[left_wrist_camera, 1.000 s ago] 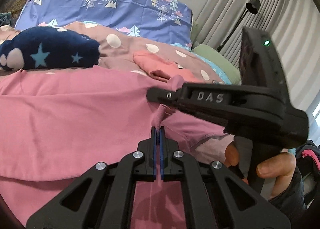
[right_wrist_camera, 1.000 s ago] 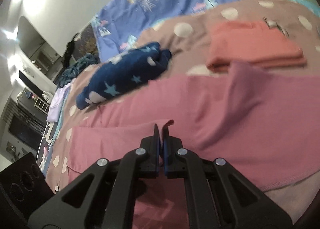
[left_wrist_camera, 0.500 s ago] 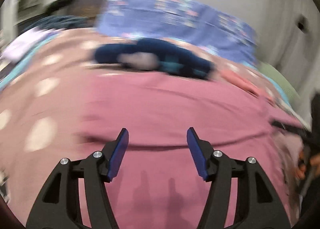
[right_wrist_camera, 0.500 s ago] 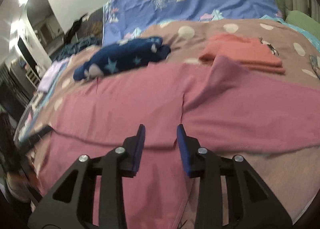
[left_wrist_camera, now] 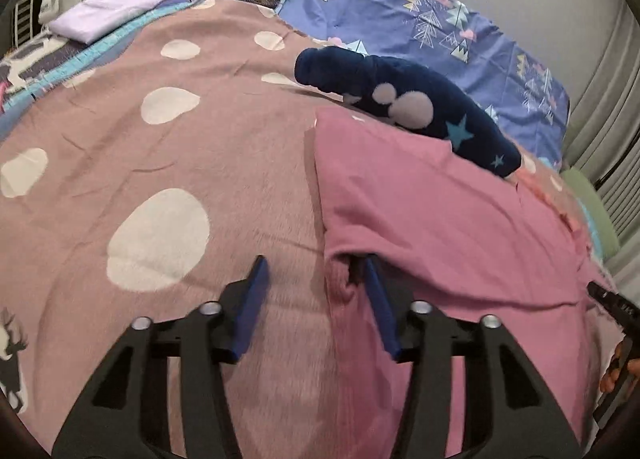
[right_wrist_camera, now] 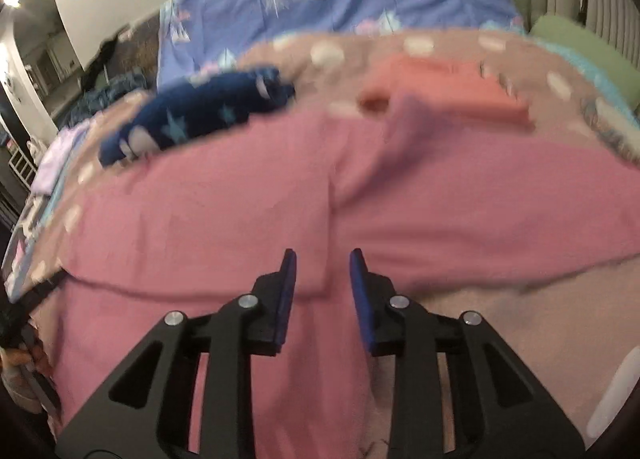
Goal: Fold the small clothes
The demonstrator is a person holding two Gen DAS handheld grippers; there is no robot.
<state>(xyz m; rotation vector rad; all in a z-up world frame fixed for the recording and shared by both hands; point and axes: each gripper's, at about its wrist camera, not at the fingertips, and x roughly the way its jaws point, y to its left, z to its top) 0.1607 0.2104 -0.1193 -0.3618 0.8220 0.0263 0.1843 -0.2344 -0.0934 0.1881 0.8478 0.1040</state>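
Note:
A pink garment [left_wrist_camera: 432,211] lies spread flat on the spotted bedspread [left_wrist_camera: 192,163], folded over on itself. My left gripper [left_wrist_camera: 316,279] is open and empty, low over the garment's left edge, with its right finger at a small fold in the cloth. My right gripper [right_wrist_camera: 322,271] is open and empty above the middle of the same pink garment [right_wrist_camera: 248,219], over its centre seam. The right wrist view is blurred.
A navy star-patterned garment [left_wrist_camera: 404,99] lies behind the pink one. A folded coral garment [right_wrist_camera: 444,87] lies at the back right. A folded lilac cloth [left_wrist_camera: 108,11] sits far left. A blue patterned pillow [left_wrist_camera: 432,23] lines the headboard.
Both grippers have opened and let go of the pink cloth. The left gripper has swung left to the garment's left edge. The right gripper has shifted over the garment's middle.

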